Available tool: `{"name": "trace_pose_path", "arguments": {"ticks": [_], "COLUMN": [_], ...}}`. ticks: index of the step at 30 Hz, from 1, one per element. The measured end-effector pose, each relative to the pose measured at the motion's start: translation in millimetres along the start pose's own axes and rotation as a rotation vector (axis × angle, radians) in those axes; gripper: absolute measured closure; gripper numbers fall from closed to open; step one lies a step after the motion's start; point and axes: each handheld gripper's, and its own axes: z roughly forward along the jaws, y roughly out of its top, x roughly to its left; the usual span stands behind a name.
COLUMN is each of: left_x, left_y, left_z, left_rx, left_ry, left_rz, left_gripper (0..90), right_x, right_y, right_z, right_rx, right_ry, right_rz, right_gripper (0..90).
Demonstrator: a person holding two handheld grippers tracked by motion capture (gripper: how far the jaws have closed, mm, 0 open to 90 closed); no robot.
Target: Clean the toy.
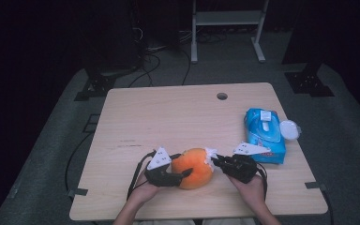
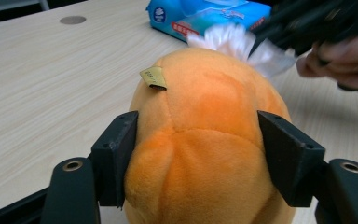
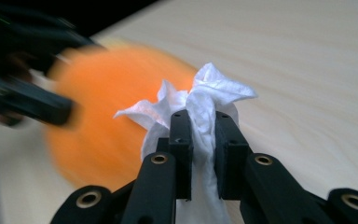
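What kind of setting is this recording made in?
Probably a lab or recording room: a bare wooden table on grey carpet, loose cables and equipment stands in the dark behind it.

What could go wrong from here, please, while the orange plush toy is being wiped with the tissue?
1. The left gripper clamps only the soft sides of the orange plush toy, so wiping pressure could make it squirm or roll out of the jaws.
2. The right gripper pinches just a crumpled bunch of the white tissue, which might tear or pull free as it rubs the plush.
3. The small tag on the toy could snag the tissue.
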Motion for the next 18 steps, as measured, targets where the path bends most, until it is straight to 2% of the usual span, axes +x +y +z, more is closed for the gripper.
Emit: {"name": "trace_pose_path", "arguments": {"ticks": [1,3,5,6,8,10,14,16,18], "left_x": [0.6,0.6,0.7,0.9,0.7,-2.3,-14.6,-19.2,-21.3], "left_y": [0.1,0.2,-0.2,-0.5,-0.6,0.1,3.1,3.9,4.0], "left_z": [-0.4,-0.3,-0.4,-0.4,-0.4,0.2,2.4,2.6,2.3], "left_rx": [0.002,0.002,0.000,-0.001,-0.003,-0.006,-0.009,-0.007,-0.004], "left_ry": [0.002,0.005,0.003,0.002,0.001,-0.002,-0.034,-0.055,-0.075], "left_rz": [-0.002,0.000,0.001,0.001,0.002,0.027,0.118,0.146,0.161], "left_gripper": [32.3,31.7,31.4,31.4,31.5,31.8,31.7,31.4,30.2], "right_x": [-3.9,-9.3,-0.4,5.9,11.6,9.0,-10.5,-14.4,-11.7], "right_y": [-2.7,-6.4,-0.7,4.1,8.4,5.7,-4.1,-4.0,-0.7], "right_z": [0.7,-0.4,-2.7,-5.1,-6.6,-4.3,0.2,-2.1,-6.2], "right_rx": [0.016,0.016,-0.001,-0.029,-0.044,-0.025,0.011,0.003,-0.022], "right_ry": [-0.015,-0.012,-0.001,0.028,0.049,0.030,-0.011,-0.016,0.000], "right_rz": [0.008,0.052,0.010,-0.018,-0.044,-0.043,0.032,0.044,0.040], "right_gripper": [78.5,78.5,78.4,78.3,78.3,78.3,78.5,78.5,78.4]}}
